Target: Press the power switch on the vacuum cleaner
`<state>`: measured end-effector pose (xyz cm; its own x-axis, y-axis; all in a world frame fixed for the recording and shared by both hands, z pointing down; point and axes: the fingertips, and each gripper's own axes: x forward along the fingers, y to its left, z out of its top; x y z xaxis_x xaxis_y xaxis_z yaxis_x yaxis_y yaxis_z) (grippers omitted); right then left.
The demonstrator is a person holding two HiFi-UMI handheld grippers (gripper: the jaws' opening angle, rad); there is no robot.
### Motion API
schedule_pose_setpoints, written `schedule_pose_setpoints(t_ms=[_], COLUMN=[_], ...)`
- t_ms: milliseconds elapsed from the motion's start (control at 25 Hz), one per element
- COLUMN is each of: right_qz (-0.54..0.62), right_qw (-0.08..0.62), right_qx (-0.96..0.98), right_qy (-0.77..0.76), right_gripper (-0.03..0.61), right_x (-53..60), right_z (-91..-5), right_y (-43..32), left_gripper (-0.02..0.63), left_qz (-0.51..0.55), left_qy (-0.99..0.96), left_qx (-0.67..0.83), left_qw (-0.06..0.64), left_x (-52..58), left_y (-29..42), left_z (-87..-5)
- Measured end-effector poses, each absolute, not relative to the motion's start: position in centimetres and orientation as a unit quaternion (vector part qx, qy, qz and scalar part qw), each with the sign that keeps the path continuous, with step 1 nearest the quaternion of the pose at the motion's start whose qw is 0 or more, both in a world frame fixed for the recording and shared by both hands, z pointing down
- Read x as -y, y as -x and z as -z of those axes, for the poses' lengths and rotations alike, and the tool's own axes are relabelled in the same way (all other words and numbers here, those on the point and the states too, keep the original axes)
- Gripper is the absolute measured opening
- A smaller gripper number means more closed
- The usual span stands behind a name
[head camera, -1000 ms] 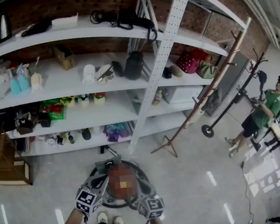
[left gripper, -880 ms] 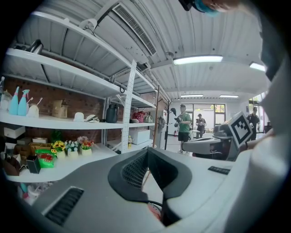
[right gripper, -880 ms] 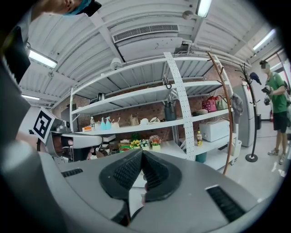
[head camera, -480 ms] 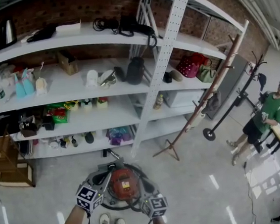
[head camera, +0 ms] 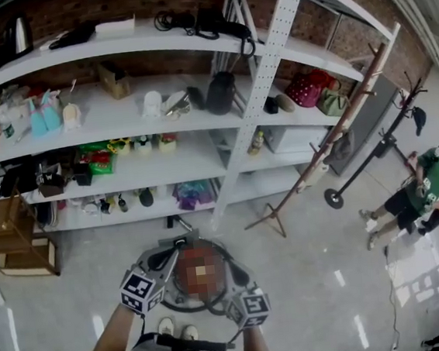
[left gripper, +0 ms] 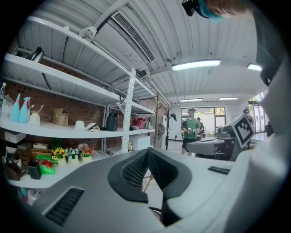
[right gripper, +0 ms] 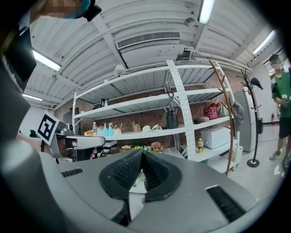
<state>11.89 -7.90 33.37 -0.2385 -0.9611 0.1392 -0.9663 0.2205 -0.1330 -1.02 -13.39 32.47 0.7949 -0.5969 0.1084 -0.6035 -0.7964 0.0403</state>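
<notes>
The vacuum cleaner (head camera: pixel 209 247), a round red body ringed by a black hose, sits on the floor just in front of my feet; a blurred patch covers its top, so no switch shows. My left gripper (head camera: pixel 173 253) hangs over its left side and my right gripper (head camera: pixel 231 274) over its right side. Whether either touches it I cannot tell. In the left gripper view the left gripper (left gripper: pixel 148 153) has its pads meeting with nothing between them. The right gripper (right gripper: pixel 142 154) is likewise shut and holds nothing. Both point at the shelves, not down at the cleaner.
A long white shelf unit (head camera: pixel 111 112) full of small items runs behind the cleaner, with a perforated upright (head camera: pixel 260 81). A wooden coat stand (head camera: pixel 322 152) leans at the right. A wooden crate (head camera: pixel 12 239) stands at the left. A person in green (head camera: pixel 423 184) stands at the far right.
The head view has shifted a little, so the shelves sit lower in it. Both grippers stay over the cleaner, shut. The person in green has moved slightly rightward.
</notes>
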Motion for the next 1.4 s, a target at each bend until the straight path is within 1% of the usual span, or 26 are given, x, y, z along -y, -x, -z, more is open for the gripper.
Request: schedule_pose_setpoints(t_ms=[360, 1400], right_qz=[-0.090, -0.083], right_qw=[0.004, 0.005], right_qx=[0.784, 0.790], right_qy=[-0.614, -0.607], right_gripper=[0.012, 0.011], right_x=[7.1, 6.0], right_z=[-33.3, -32.7], right_y=[-11.7, -11.6], left_gripper=[0.009, 0.009], left_qz=[-0.051, -0.047], left_qy=[-0.948, -0.947], left_qx=[0.312, 0.316], left_qw=[0.036, 0.029], left_x=[12.3, 11.3], left_y=[0.5, -0.1], left_z=[-32.7, -32.3])
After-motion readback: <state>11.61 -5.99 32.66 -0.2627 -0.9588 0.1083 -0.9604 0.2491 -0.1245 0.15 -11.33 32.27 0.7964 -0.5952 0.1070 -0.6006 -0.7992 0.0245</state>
